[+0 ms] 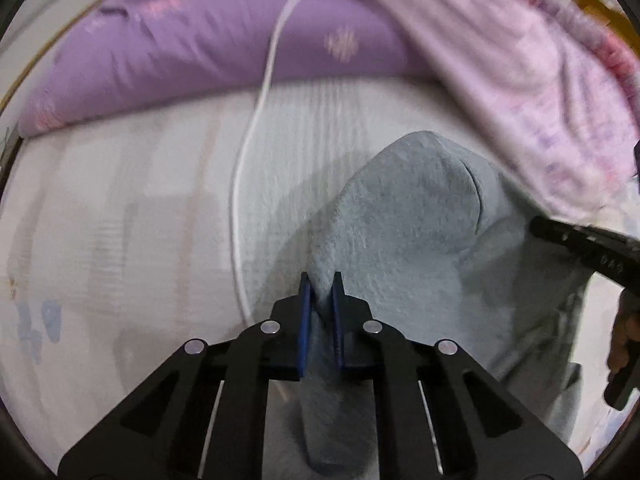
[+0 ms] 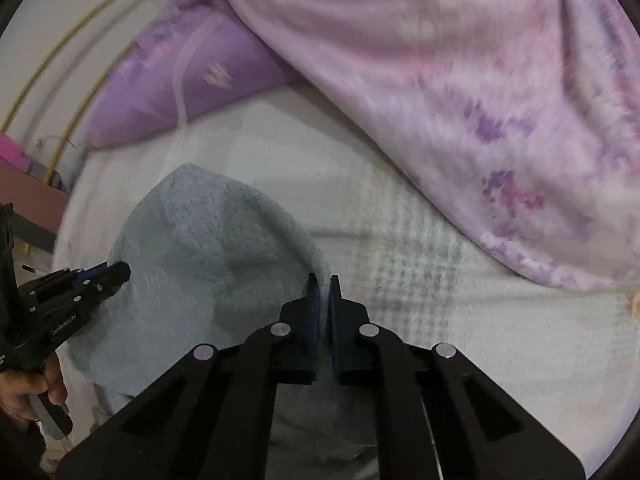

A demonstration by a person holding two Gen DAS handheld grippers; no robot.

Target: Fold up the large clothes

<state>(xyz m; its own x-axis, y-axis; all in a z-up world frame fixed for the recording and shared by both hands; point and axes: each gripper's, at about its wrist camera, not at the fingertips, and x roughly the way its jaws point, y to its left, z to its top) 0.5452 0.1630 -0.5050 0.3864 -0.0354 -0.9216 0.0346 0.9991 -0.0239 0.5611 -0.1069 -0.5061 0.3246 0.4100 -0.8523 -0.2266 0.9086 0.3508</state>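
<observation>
Closest to your lenses, each claw is clamped on the same pale blue fleece garment [image 1: 404,216]. Your left gripper [image 1: 321,280] has its blue pads nearly together with a ridge of the fleece squeezed between them. Your right gripper [image 2: 323,282] pinches a thinner edge of the same cloth, jaws almost touching. You hold two spots along one border, which I judge is so you can lift it evenly and carry it over for a fold.

The garment lies on the white bed sheet [image 1: 120,208], bunched into a hump between your two tools. Beyond it a pink and purple patterned blanket [image 2: 460,100] drapes down from the upper right, with a lilac pillow [image 1: 180,60] behind it along the far edge. A thin white cord [image 1: 256,128] trails across the pillow and down the sheet, just beside your left claw but apart from the fleece. From the right wrist view, a hand [image 2: 28,388] grips the left tool's handle at the lower left.

You cannot tell what kind of garment it is; its lower part runs under the gripper bodies and out of frame. Motion blur smears the blanket and pillow prints. How much cloth sits inside the right pads is hard to judge.
</observation>
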